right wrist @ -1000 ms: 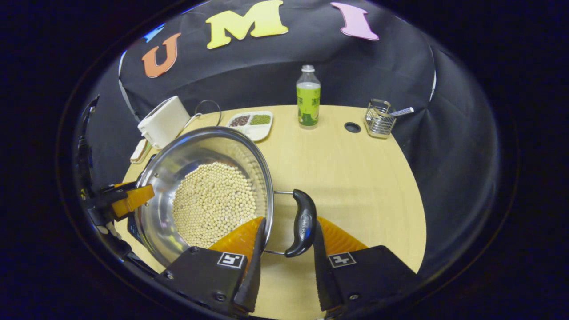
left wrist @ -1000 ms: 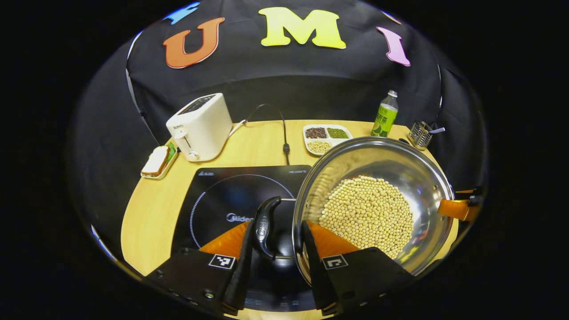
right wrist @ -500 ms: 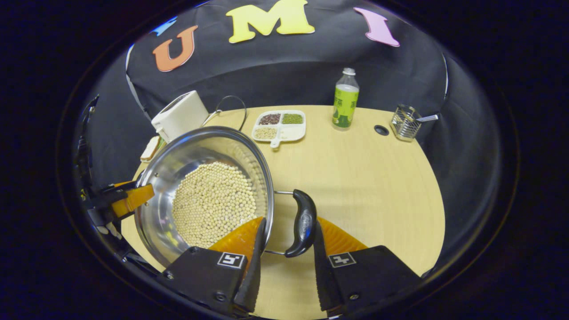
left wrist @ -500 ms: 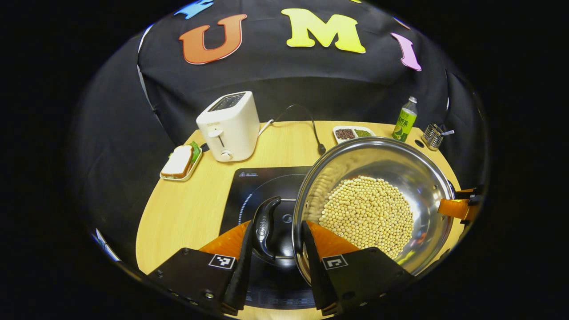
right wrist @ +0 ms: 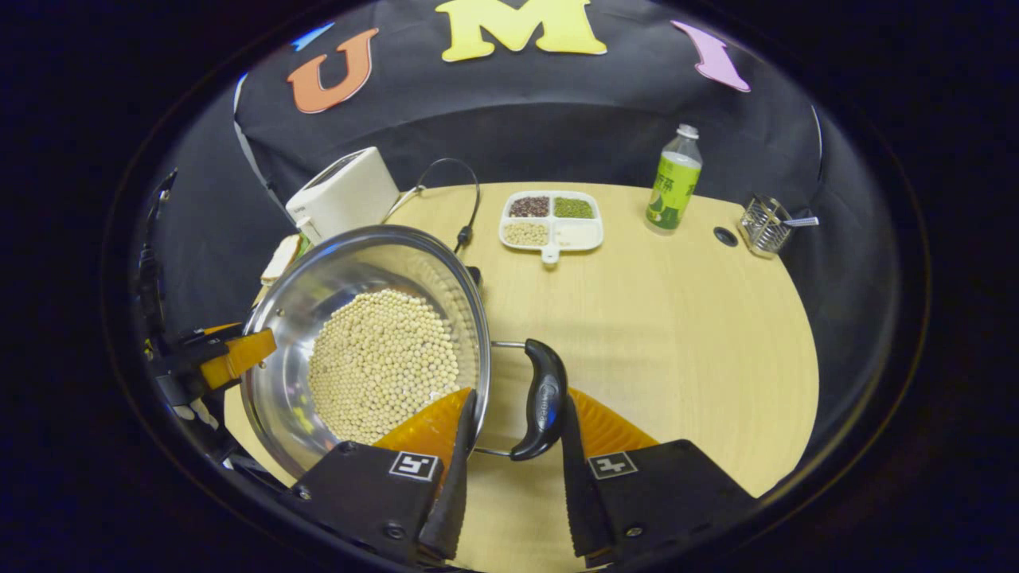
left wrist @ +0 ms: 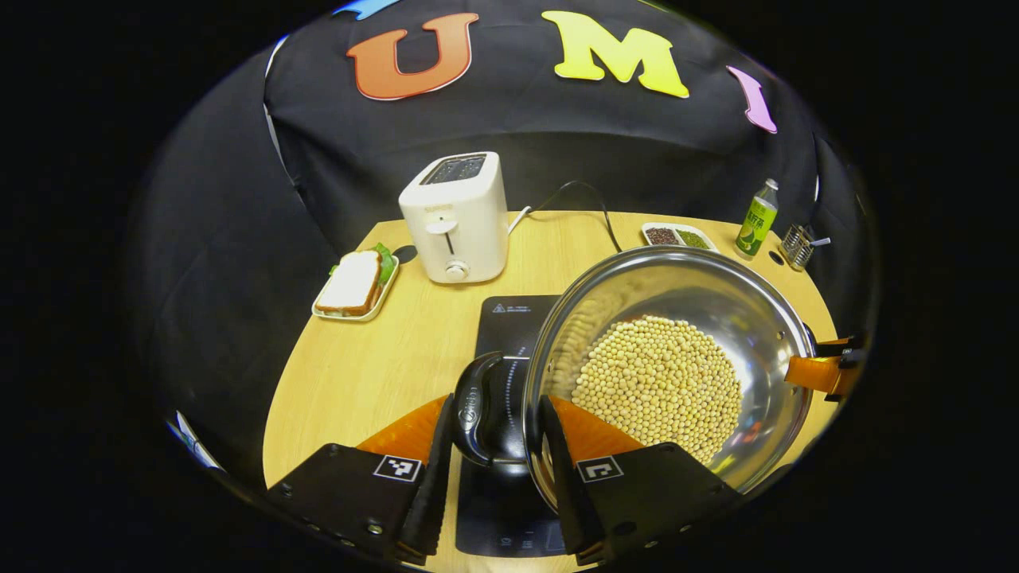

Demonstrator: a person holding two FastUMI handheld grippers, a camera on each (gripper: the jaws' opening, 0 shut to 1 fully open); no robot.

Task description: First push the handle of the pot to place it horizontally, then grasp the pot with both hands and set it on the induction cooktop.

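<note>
A steel pot (left wrist: 661,318) full of pale beans is held between both grippers, above the table. My left gripper (left wrist: 493,406) is shut on the pot's black left handle (left wrist: 476,410), with one finger against the rim. In the right gripper view my right gripper (right wrist: 513,398) is shut on the black right handle (right wrist: 545,398) of the pot (right wrist: 318,294). The black induction cooktop (left wrist: 503,318) lies under the pot's left side, mostly hidden by it. Each gripper also shows across the pot: the right gripper (left wrist: 820,372) and the left gripper (right wrist: 219,358).
A white toaster (left wrist: 455,219) with its cable (left wrist: 589,203) stands behind the cooktop, and a sandwich on a plate (left wrist: 354,282) lies to its left. A divided dish of beans (right wrist: 551,219), a green bottle (right wrist: 673,179) and a wire holder (right wrist: 766,227) line the table's back right.
Both grippers have carried the pot leftward. The cooktop, earlier mostly bare to the pot's left, now lies largely beneath it. Both grips are unchanged.
</note>
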